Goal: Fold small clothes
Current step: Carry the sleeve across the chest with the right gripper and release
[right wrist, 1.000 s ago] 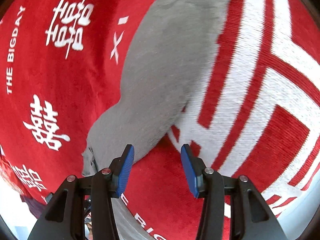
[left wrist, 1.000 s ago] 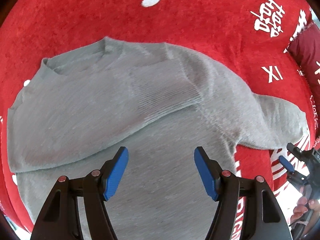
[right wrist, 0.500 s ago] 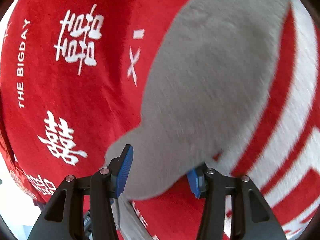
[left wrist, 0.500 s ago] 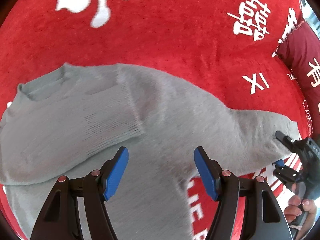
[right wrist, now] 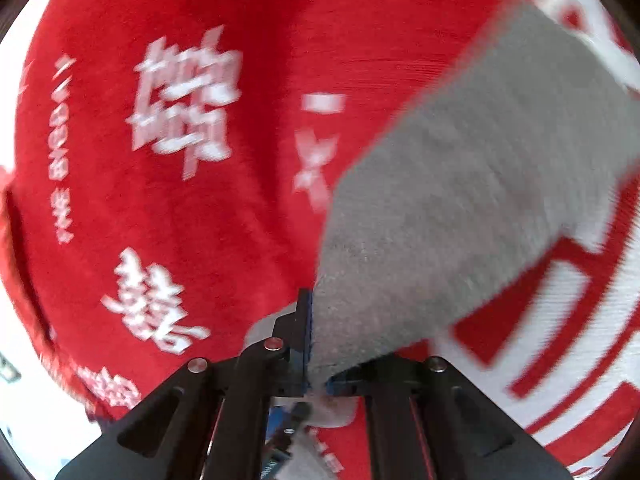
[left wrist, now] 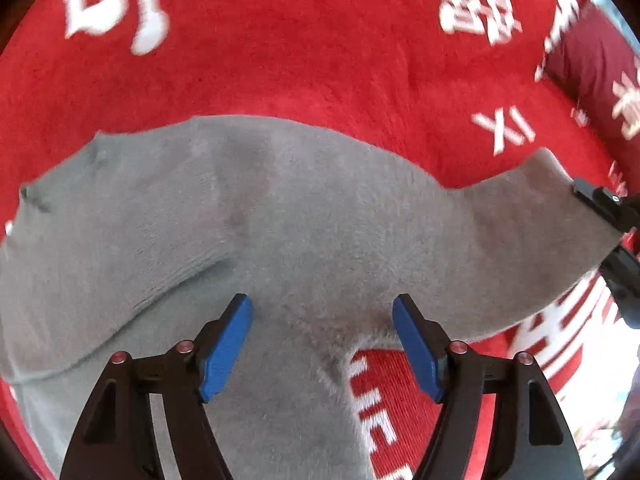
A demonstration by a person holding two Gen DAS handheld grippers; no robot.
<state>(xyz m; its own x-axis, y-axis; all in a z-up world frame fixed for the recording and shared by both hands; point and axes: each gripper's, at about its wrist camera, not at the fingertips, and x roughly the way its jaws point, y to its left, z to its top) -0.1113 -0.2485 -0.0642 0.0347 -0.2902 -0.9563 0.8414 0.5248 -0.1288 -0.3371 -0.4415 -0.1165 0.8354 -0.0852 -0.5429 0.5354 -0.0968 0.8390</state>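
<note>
A grey knit sweater (left wrist: 280, 220) lies spread on a red blanket (left wrist: 300, 60) with white characters. One sleeve is folded across its chest at the left. My left gripper (left wrist: 322, 344) is open and empty, hovering over the sweater near the armpit of the other sleeve. That sleeve (right wrist: 460, 200) stretches to the right, and my right gripper (right wrist: 316, 344) is shut on its cuff and holds it raised. The right gripper also shows at the right edge of the left wrist view (left wrist: 600, 200).
A dark red cushion (left wrist: 592, 60) sits at the blanket's far right. White and red stripes (right wrist: 580, 340) of the blanket run under the sleeve. The blanket's edge and a pale floor show at the lower left of the right wrist view.
My right gripper has closed on the sleeve cuff and lifted it. My left gripper has moved right along the sweater toward that sleeve, still open.
</note>
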